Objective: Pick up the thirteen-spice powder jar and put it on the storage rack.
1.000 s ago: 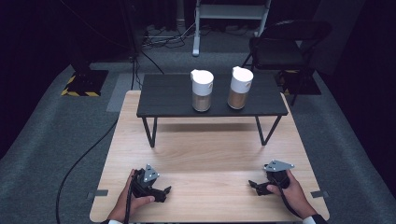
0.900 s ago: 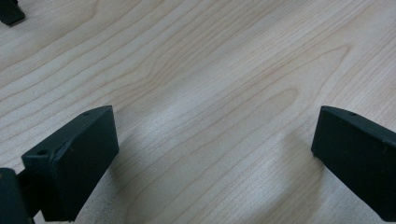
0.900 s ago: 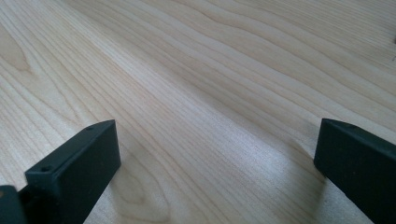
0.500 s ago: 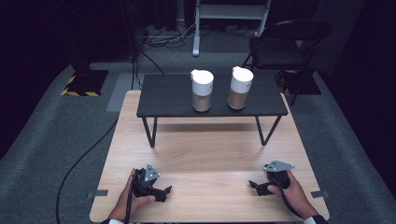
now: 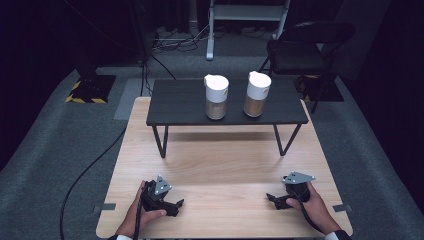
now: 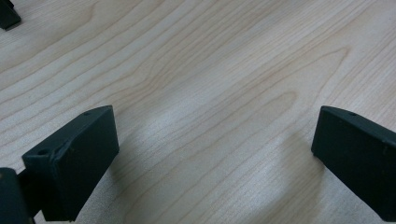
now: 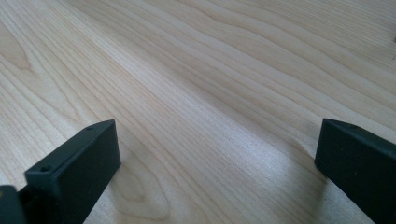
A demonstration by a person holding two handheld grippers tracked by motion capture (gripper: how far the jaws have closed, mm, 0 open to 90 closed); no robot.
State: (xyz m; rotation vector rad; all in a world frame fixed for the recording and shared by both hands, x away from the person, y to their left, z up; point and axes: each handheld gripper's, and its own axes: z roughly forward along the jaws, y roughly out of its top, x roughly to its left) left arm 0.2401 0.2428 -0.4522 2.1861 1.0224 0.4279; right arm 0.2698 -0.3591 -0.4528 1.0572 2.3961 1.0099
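Observation:
Two white-lidded jars with tan contents, one on the left (image 5: 216, 96) and one on the right (image 5: 256, 93), stand side by side on a low black shelf (image 5: 175, 105) at the far half of the wooden table (image 5: 220, 165). My left gripper (image 5: 175, 205) rests near the front left edge in a hand, far from the jars. My right gripper (image 5: 272, 198) rests near the front right, also held in a hand. In the left gripper view the left gripper (image 6: 212, 126) stands open over bare wood. In the right gripper view the right gripper (image 7: 215, 135) is open too, with nothing between its jaws.
The shelf stands on thin black legs (image 5: 160, 142), leaving open wood beneath and in front of it. A black chair (image 5: 300, 55) and a metal stand (image 5: 247, 12) sit on the floor behind the table. A cable (image 5: 85, 175) trails off the left side.

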